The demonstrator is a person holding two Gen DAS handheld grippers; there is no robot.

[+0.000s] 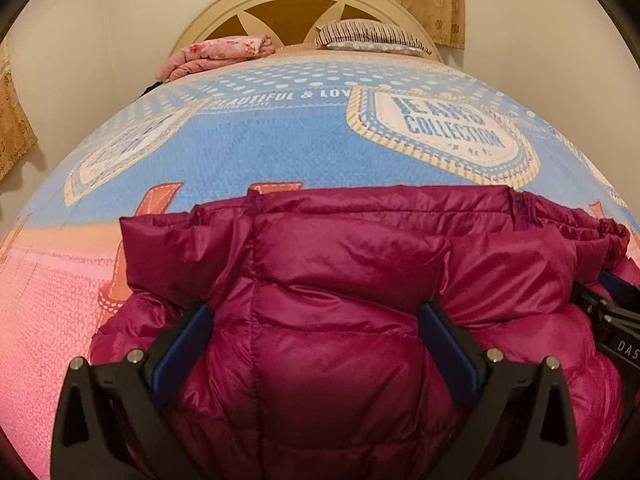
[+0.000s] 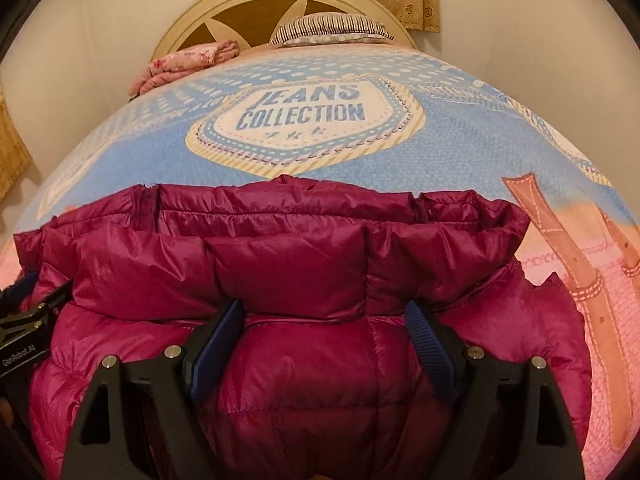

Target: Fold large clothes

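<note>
- Magenta puffer jacket (image 1: 344, 280) lies bunched on the bed cover (image 1: 280, 148), near edge of bed, already doubled over into a thick bundle; its far edge with two zip or seam lines faces the headboard (image 1: 224, 20).
- Left gripper (image 1: 316, 336): fingers spread wide, padded fabric bulging between them. No squeeze visible; reads as open, resting over the jacket.
- Right gripper (image 2: 320, 332): same posture, fingers spread on either side of a quilted panel, not pinching.
- Judgement: step in hand looks like pressing or setting the fold, or picking a fresh hold. To do it well, take a deep bite through all layers, not just the slick outer shell. Close both sides evenly and keep the far edge square so the bundle does not spring back.
- Slippery, airy fabric: expect it to puff up once let go.
- Left view only: right gripper's body at the right margin, printed "DAS"; cover text "BEAUTIFUL & LOV".
- Right view only: left gripper's body at the left margin, marked "GenRobot.AI"; "JEANS COLLECTION" badge (image 2: 304, 116) read square-on; belt print on the cover at right.
- Both views: pink folded blanket (image 2: 188, 60) and striped pillow (image 2: 332, 28) by the headboard, well apart from the jacket.
</note>
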